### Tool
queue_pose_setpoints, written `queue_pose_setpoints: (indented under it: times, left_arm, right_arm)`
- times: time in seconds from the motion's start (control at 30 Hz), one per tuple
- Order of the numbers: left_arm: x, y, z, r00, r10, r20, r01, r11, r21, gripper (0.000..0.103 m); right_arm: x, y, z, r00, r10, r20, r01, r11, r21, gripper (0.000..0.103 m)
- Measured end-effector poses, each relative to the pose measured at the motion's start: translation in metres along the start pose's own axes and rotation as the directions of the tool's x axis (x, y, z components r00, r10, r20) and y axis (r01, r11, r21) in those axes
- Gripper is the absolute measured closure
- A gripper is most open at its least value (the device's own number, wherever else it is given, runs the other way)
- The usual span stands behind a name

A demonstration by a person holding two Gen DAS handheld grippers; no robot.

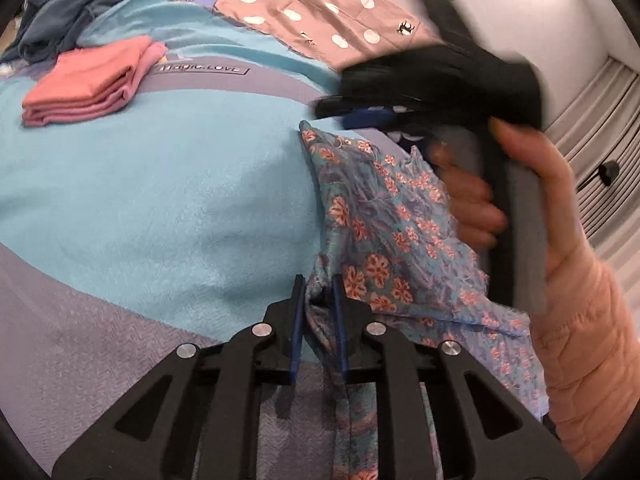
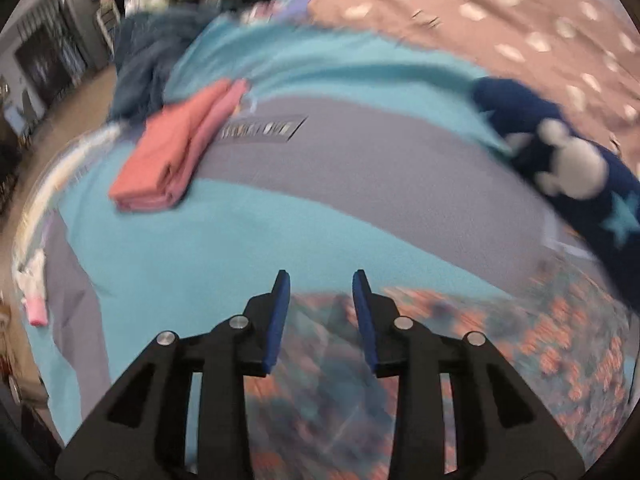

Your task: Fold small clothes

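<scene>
On the teal-and-grey blanket (image 1: 160, 200), a folded pink garment (image 1: 86, 84) lies at far left. My left gripper (image 1: 318, 300) pinches a corner of the floral cloth (image 1: 380, 232), which is lifted and trails right. My right gripper (image 2: 320, 292) hangs above that same cloth, jaws parted and holding nothing, beside a navy star-print garment (image 2: 560, 160).

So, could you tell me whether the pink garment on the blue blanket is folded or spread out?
Folded: the pink garment sits as a compact stack with layered edges showing, on the blue blanket.
</scene>
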State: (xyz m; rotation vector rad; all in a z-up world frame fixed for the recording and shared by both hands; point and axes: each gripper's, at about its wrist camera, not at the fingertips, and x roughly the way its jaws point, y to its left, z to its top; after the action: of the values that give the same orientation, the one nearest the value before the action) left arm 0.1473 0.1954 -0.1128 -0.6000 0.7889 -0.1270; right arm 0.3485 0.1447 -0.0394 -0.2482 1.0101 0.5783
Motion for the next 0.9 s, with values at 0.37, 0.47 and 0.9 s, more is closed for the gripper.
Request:
queue_pose_setpoints:
  times: [0.37,0.47,0.9]
  left_arm:
    - [-0.019,-0.002,0.000,0.993,0.043,0.109,-0.043,0.999,0.003,0.089]
    - [-0.033,-0.023,0.005,0.980,0.090,0.179,-0.107,0.991,0.086,0.089]
    - [0.017,-0.145,-0.023,0.971,0.230,0.060,-0.235,0.886,0.400,0.057]
  right_arm:
    - [-0.140,-0.215,-0.219,0.998,-0.032,0.047,0.006,0.877,0.481,0.096]
    - [-0.136,-0.259,-0.266,1.000,0.002,-0.004,0.001,0.808,0.589,0.103]
    - [-0.229,-0.348,-0.395,0.941,-0.212,0.265,-0.080,0.621,0.780,0.060]
